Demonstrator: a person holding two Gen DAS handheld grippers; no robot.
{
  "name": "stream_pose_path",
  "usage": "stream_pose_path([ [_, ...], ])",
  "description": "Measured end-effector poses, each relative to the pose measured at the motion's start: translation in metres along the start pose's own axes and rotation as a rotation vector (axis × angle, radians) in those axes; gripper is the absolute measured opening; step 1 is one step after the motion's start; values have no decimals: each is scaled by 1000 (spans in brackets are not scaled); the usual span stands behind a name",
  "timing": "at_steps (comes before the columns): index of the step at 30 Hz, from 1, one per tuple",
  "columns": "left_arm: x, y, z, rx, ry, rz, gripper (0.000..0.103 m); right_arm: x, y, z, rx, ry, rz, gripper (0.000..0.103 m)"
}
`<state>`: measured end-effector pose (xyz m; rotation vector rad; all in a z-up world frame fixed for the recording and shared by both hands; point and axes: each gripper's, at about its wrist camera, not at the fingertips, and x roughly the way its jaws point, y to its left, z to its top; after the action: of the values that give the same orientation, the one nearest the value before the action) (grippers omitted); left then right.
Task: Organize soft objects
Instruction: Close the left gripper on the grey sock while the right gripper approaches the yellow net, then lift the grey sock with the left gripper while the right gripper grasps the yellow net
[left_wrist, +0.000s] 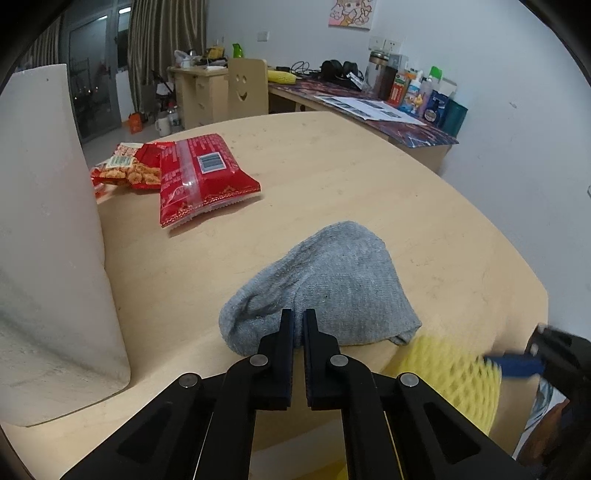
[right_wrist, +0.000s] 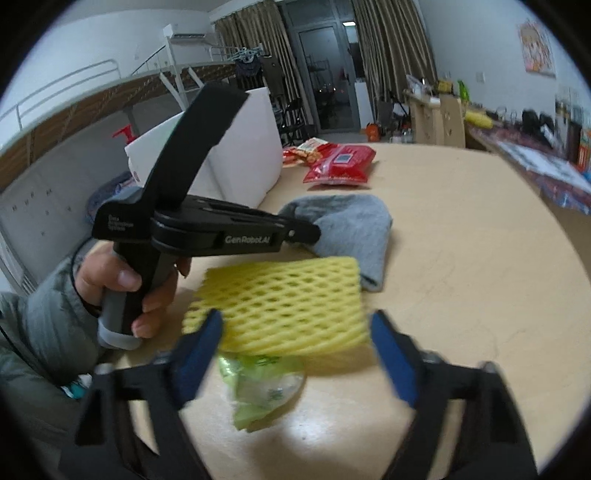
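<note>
Two grippers work over a pale wooden table (left_wrist: 332, 177) that fills most of both views. The largest thing on it is a white foam box (left_wrist: 51, 240), standing at about nine o'clock in the left wrist view and at eleven o'clock in the right wrist view. Next in size is the grey knit cloth (left_wrist: 332, 284), a soft heap near the middle of the left wrist view; the left gripper (left_wrist: 298, 325) has its two fingers drawn nearly together on the near edge of this cloth, with only a thin slit between the pads, so it appears to pinch the fabric. In the right wrist view the same cloth sits at about twelve o'clock, with the left tool's nose against it. Just beside the cloth, toward six o'clock from it in that view, lies the yellow foam net sleeve (right_wrist: 284, 302), touching the cloth's lower edge. The right gripper (right_wrist: 295, 332) is spread wide, its blue pads (right_wrist: 201, 354) standing on either side of the sleeve and not closed on it; motion blur softens them. Two red snack bags (left_wrist: 199, 177) rest together at ten o'clock in the left wrist view, well apart from the cloth. Smallest is a crumpled green wrapper (right_wrist: 258, 391), partly under the sleeve's near edge.
</note>
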<state>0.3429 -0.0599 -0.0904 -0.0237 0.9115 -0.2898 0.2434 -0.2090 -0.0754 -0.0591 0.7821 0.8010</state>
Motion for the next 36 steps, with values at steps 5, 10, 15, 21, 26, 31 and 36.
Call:
stream_pose_path([
  [5,-1,1,-1,-5,-2,4,4,7,2,-4,40,37,35,22],
  [10,-4,2,-2,-10,-13,13,4,-6,0,-7,92,-9,72,15],
  [15,-21,3,0,-18,-66,9,4,-29,-8,-2,119,-70,48,15],
  [21,-48,-6,4,4,-141,-6,4,-58,-11,5,121,-143,-17,15],
  [26,-69,-9,5,1,-185,-5,4,-72,-7,8,115,-184,-56,15],
  [31,-94,-12,3,10,-231,-1,4,-82,-6,11,120,-219,-78,15],
  [36,-128,-17,1,18,-297,12,4,-89,0,18,119,-266,-102,15],
])
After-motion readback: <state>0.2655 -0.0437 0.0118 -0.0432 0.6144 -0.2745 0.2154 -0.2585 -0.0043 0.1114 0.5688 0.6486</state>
